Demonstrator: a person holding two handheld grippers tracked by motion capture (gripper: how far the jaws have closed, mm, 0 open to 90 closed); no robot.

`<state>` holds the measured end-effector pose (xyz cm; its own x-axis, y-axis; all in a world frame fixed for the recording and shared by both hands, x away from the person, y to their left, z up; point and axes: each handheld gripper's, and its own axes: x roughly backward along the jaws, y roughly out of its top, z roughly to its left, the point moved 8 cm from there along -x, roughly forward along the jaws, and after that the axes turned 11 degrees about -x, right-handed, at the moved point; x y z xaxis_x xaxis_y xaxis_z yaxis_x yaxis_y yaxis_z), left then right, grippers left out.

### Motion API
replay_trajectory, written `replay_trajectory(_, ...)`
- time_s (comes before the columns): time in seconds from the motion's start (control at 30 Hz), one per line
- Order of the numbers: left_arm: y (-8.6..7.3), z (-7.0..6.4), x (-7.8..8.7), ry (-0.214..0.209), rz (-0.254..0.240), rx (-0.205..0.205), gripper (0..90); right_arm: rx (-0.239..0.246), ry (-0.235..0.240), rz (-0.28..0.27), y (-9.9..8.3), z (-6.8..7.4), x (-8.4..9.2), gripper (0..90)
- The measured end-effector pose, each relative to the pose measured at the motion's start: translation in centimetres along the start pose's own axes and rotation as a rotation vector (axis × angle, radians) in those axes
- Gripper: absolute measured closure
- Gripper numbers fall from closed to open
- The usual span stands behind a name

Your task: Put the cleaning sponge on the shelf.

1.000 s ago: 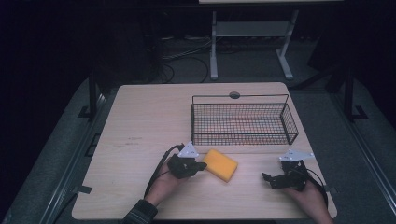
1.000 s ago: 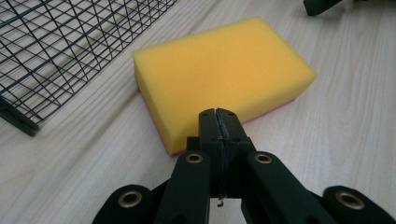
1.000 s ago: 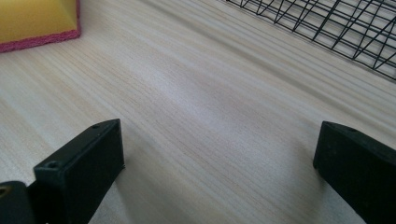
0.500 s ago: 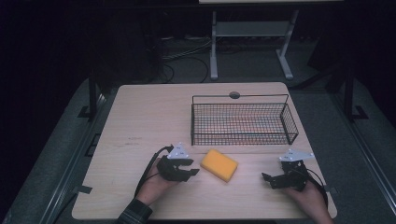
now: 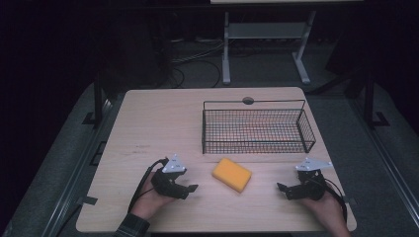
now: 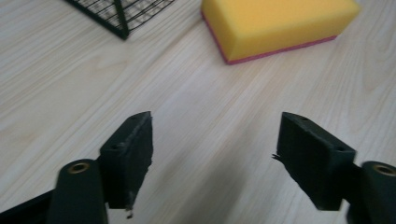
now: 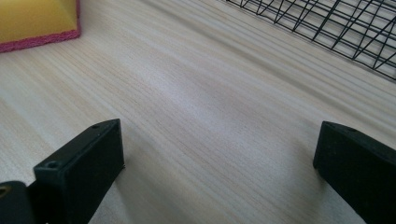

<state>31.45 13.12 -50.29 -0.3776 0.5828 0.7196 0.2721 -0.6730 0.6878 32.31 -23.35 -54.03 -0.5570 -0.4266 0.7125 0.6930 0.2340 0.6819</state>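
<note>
Yellow sponge [image 5: 231, 175] lies flat on the wooden table [image 5: 158, 123], near the front edge, just in front of the wire basket [image 5: 257, 129] and apart from it. A thin pink layer runs along its underside, seen in the left gripper view [image 6: 275, 23]. It sits between the two grippers, touching neither.

Wire basket: black mesh, rectangular, standing upright toward the far right of the table. Through the mesh only bare table surface is seen; no contents. A small dark round disc [image 5: 248, 100] sits in the table just behind it.

Left gripper [image 5: 188, 187]: held in the person's left hand [image 5: 150, 200], low over the table to the left of the sponge, jaws spread wide, grasping nothing. Cable [image 5: 143, 180] loops back from it.

Right gripper [image 5: 282, 188]: held in the right hand [image 5: 328, 210], near the front right corner, jaws spread wide with bare wood between them.

Cut off: sponge top edge in the left gripper view; in the right gripper view a sponge corner [image 7: 37, 21] and a strip of basket mesh [image 7: 327, 23]. Surroundings beyond the table are dark; a metal stand [image 5: 267, 44] is partly made out.
</note>
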Motion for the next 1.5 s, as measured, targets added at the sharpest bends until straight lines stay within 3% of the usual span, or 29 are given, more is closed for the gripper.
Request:
replay_trajectory(0.23, -1.7, 0.8, 0.9, 0.045, 0.002, 0.035, 14.8, 0.0, -0.001, 0.0, 0.0, 0.0, 0.0, 1.0)
replay_trajectory(0.27, -2.4, 1.2, 1.3, 0.066, 0.009, 0.036, 13.7, 0.0, -0.001, 0.0, 0.0, 0.0, 0.0, 1.0)
replay_trajectory(0.53, -4.6, 2.0, 2.2, 0.105, 0.022, 0.063, 13.0, 0.0, -0.001, 0.002, 0.0, 0.0, 0.0, 1.0)
replay_trajectory(0.67, -5.7, 2.5, 2.6, 0.13, 0.028, 0.076, 13.0, 0.003, -0.001, 0.031, 0.1, 0.3, 0.0, 1.1)
replay_trajectory(0.87, -6.7, 2.8, 3.0, 0.139, 0.032, 0.092, 13.0, 0.004, 0.006, 0.083, 0.2, 1.0, 0.2, 1.2)
replay_trajectory(1.2, -7.3, 3.1, 3.0, 0.14, 0.03, 0.088, 13.1, 0.028, 0.034, 0.102, 2.0, 2.1, 0.9, 1.2)
replay_trajectory(1.5, -7.5, 3.1, 3.0, 0.148, -0.02, 0.088, 13.0, 0.048, 0.075, 0.115, 3.3, 3.4, 1.3, 1.2)
